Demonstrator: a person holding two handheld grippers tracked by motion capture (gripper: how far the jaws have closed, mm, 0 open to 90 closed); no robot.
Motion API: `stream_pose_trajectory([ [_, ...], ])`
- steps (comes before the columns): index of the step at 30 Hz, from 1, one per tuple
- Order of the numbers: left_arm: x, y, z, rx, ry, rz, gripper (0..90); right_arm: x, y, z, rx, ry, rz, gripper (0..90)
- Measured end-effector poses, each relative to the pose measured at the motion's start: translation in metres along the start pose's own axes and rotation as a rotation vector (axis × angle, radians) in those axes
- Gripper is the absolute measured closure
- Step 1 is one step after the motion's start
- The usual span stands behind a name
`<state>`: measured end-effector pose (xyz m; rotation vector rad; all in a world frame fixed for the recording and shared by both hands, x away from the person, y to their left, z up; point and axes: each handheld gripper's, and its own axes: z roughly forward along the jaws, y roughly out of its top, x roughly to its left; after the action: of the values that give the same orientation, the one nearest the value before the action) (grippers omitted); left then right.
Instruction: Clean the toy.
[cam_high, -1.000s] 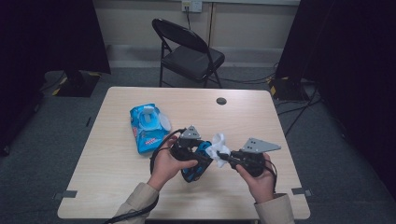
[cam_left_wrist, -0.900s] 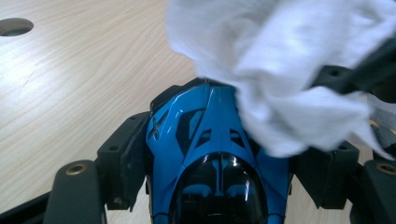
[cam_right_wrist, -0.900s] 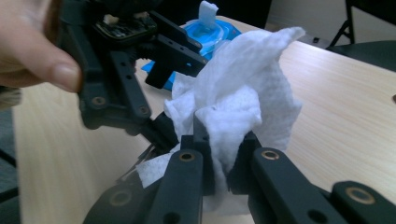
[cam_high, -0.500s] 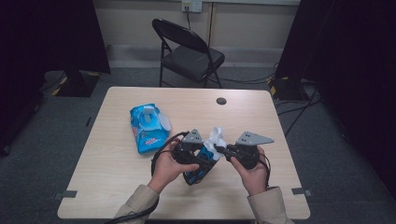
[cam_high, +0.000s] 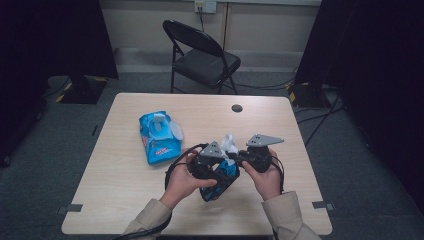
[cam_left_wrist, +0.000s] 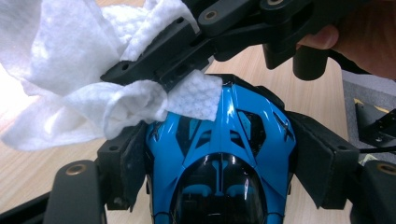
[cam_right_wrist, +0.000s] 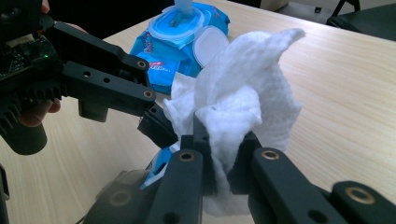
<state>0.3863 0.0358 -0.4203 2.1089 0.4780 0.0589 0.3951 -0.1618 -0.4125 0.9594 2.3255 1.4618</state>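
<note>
Pale wood table (cam_high: 125, 200) carries a wipes pack (cam_high: 159, 136) at the left. Near the front edge, the left gripper (cam_left_wrist: 219, 154) clamps a blue toy car (cam_left_wrist: 224, 163) between its jaws. The right gripper (cam_right_wrist: 223, 163) pinches a white wipe (cam_right_wrist: 243, 98), pressing it against the car's nose.

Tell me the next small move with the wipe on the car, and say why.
Probably drag the wipe back along the blue toy car, toward its dark windshield. The right gripper is shut on the wipe, which touches only the car's nose, and the left gripper clamps the car's sides, so it should stay steady.
</note>
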Motion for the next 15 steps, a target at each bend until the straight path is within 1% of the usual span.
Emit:
stream_pose_trajectory([
  [2,0.0,0.0,0.0,0.0,0.0,0.001,26.3,-0.001,-0.001,0.0,0.001,0.003,0.008,85.6],
  [4,-0.001,0.0,0.0,-0.005,-0.002,0.003,26.3,-0.002,-0.002,-0.001,-0.003,-0.006,0.011,85.6],
  [8,0.002,0.002,-0.005,-0.009,0.009,0.005,26.3,-0.005,0.0,-0.006,-0.045,0.0,0.033,85.6],
  [10,0.006,0.001,-0.008,-0.01,0.022,-0.004,26.3,-0.006,0.002,-0.012,-0.069,0.004,0.036,85.6],
  [12,0.012,-0.002,-0.013,-0.013,0.037,-0.022,26.3,-0.007,0.004,-0.02,-0.088,0.019,0.038,85.6],
  [15,0.02,-0.004,-0.019,-0.018,0.062,-0.039,26.3,-0.004,0.007,-0.03,-0.109,0.04,0.017,85.6],
])
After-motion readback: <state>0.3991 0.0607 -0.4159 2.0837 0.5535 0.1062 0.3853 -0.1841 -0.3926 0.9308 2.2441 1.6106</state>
